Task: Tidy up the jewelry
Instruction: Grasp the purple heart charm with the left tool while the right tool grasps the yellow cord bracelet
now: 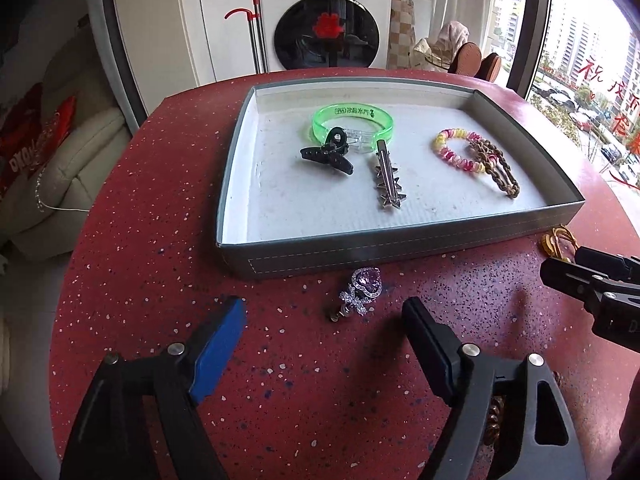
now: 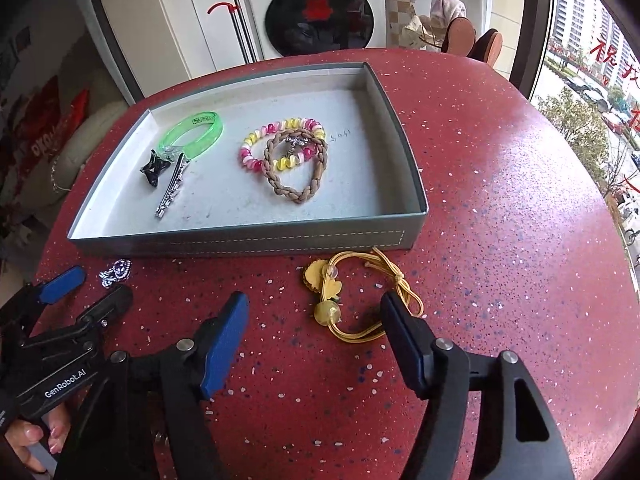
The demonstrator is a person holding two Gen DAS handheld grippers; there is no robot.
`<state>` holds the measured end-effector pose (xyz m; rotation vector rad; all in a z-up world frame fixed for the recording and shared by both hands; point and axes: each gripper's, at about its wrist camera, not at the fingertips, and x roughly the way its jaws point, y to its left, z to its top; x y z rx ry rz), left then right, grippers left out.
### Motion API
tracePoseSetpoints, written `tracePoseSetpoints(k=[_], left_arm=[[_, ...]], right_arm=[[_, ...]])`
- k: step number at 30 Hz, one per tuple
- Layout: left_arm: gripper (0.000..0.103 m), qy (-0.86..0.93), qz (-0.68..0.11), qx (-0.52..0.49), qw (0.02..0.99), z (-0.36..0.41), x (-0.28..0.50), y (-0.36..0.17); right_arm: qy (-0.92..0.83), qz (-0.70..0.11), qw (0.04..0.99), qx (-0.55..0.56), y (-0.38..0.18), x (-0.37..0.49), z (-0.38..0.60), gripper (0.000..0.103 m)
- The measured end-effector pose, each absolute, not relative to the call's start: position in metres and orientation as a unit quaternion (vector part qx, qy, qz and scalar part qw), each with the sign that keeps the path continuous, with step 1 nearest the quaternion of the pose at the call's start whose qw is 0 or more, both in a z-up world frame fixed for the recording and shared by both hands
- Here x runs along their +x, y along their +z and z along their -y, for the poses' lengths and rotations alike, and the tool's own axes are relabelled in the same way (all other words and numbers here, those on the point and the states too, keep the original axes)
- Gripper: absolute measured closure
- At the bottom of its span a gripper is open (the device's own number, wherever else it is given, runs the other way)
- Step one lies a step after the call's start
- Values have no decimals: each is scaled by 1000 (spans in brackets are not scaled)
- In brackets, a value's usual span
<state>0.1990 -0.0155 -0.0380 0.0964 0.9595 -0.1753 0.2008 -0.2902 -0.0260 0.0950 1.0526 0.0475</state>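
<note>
A grey tray (image 1: 420, 248) (image 2: 248, 242) on the red table holds a green bangle (image 1: 352, 118) (image 2: 196, 130), a black claw clip (image 1: 326, 156) (image 2: 154, 168), a silver star clip (image 1: 388, 178) (image 2: 172, 190), a pink-yellow bead bracelet (image 1: 460, 150) (image 2: 280, 126) and a braided brown bracelet (image 1: 500, 168) (image 2: 298, 168). A purple heart brooch (image 1: 360, 292) (image 2: 116, 273) lies before the tray, between the tips of my open left gripper (image 1: 326, 314) (image 2: 86, 284). A yellow hair tie (image 2: 356, 292) (image 1: 556, 240) lies between the fingers of my open right gripper (image 2: 314, 306), pads apart from it.
The red speckled table (image 1: 140, 240) (image 2: 500, 200) ends in a curved edge on the left. A brown beaded item (image 1: 494, 420) shows behind the left gripper's right finger. A hand (image 2: 36, 436) holds the left gripper. A washing machine (image 1: 324, 16) and a window stand behind.
</note>
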Motion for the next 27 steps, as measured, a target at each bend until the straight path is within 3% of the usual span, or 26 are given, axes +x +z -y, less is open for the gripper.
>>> tracePoseSetpoints(k=[3, 6, 7, 9, 11, 14, 17, 27], left_arm=[[12, -85, -456, 48, 884, 17, 199, -38], [14, -87, -456, 50, 884, 20, 200, -37], [21, -91, -454, 49, 885, 21, 199, -37], [25, -97, -455, 50, 884, 23, 199, -36], [30, -101, -453, 54, 884, 26, 198, -35], [49, -113, -454, 52, 882, 29, 197, -34], [70, -122, -453, 56, 881, 31, 196, -33], [71, -147, -441, 24, 885, 14, 190, -16]], right_arm=[[18, -500, 865, 23, -29, 201, 284, 34], [13, -497, 868, -5, -30, 199, 277, 47], [17, -495, 868, -5, -31, 198, 275, 51], [18, -495, 869, -4, -30, 198, 274, 60], [18, -495, 869, -2, -30, 197, 274, 78], [19, -496, 868, -1, -30, 197, 274, 89], [15, -496, 868, 14, -29, 195, 280, 89], [31, -475, 878, 48, -8, 182, 298, 89]])
